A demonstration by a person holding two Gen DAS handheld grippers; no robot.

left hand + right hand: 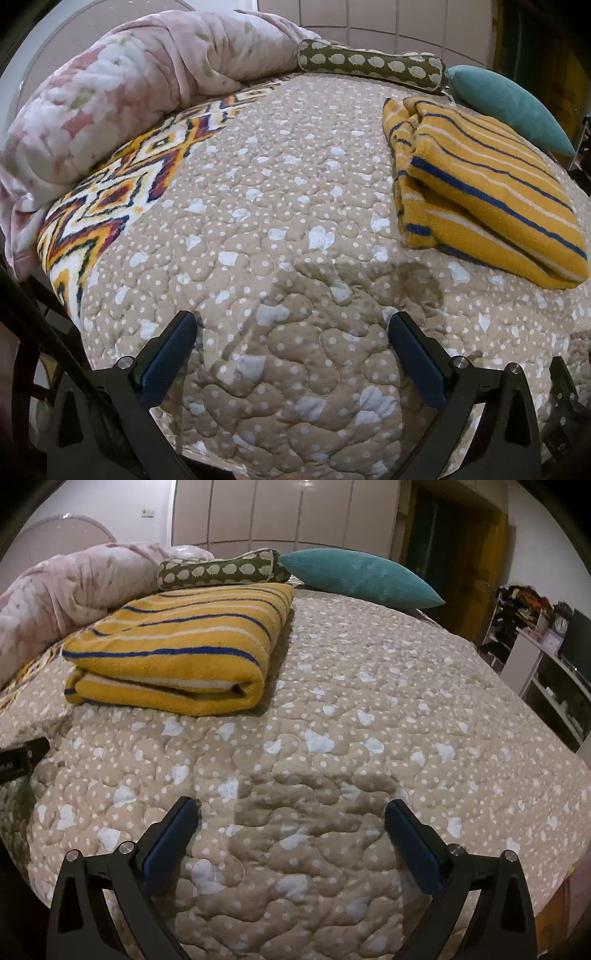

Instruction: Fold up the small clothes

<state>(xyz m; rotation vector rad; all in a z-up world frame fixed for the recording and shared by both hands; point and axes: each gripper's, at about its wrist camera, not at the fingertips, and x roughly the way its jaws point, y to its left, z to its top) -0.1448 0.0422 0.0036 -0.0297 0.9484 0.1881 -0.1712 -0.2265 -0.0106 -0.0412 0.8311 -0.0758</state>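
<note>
The quilt (295, 206) fills both frames, beige with white dots and pale hearts. A pink duvet (110, 96) is heaped at upper left in the left wrist view, with a spotted bolster (373, 66) and a teal pillow (509, 103) along the top edge.

The garment (177, 646), yellow with blue and white stripes, lies on the quilt at upper left in the right wrist view and at right of centre in the left one, apart from both tongs. It is already folded into a thick stack, rounded fold toward the lower right, loose layers showing at its left end. It looks like soft, plush knit: light, floppy, not slippery, likely to sag if lifted by one corner. Best taken at two corners of an open edge

Left gripper (293, 332) and right gripper (291, 818) hover over bare quilt at the bottom of their frames, jaws spread wide, holding nothing
</note>
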